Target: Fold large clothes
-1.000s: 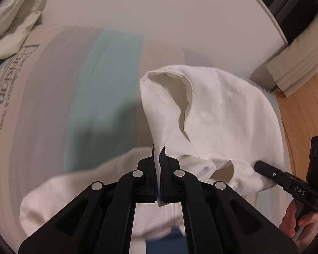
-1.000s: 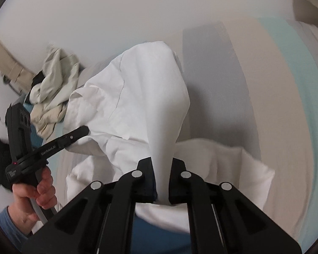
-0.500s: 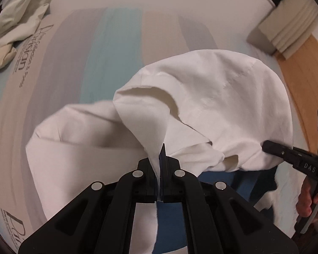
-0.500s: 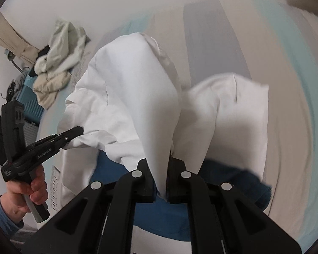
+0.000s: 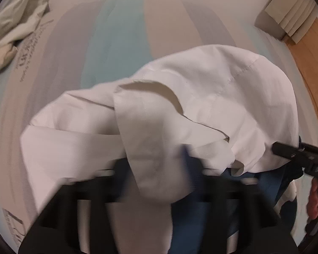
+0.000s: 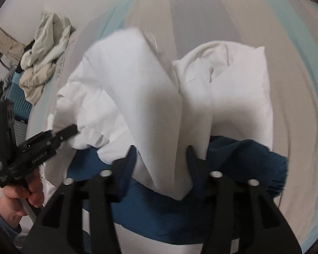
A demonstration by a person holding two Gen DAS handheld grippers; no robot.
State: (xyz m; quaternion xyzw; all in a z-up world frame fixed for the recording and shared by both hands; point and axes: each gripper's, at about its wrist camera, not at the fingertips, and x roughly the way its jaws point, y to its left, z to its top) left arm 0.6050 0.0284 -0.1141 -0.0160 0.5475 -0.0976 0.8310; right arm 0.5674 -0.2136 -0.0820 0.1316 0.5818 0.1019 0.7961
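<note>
1. Two grippers, left [image 5: 156, 167] and right [image 6: 161, 154], have just been opening; white garment [image 6: 154, 97] between the fingers, no longer pinched.
2. Garment lies heaped over blue cloth [image 6: 239, 154] on the bed [image 5: 120, 42].
3. Best: withdraw straight back, then flatten the fold.

soft, even indoor light, no glare. both fisheye views bend hard toward dark rims. the left view's black two-finger gripper [image 5: 156, 169] at 6 o'clock is smeared by motion blur. the crumpled white cotton garment [image 6: 150, 97] casts soft grey shadows in its folds.
</note>
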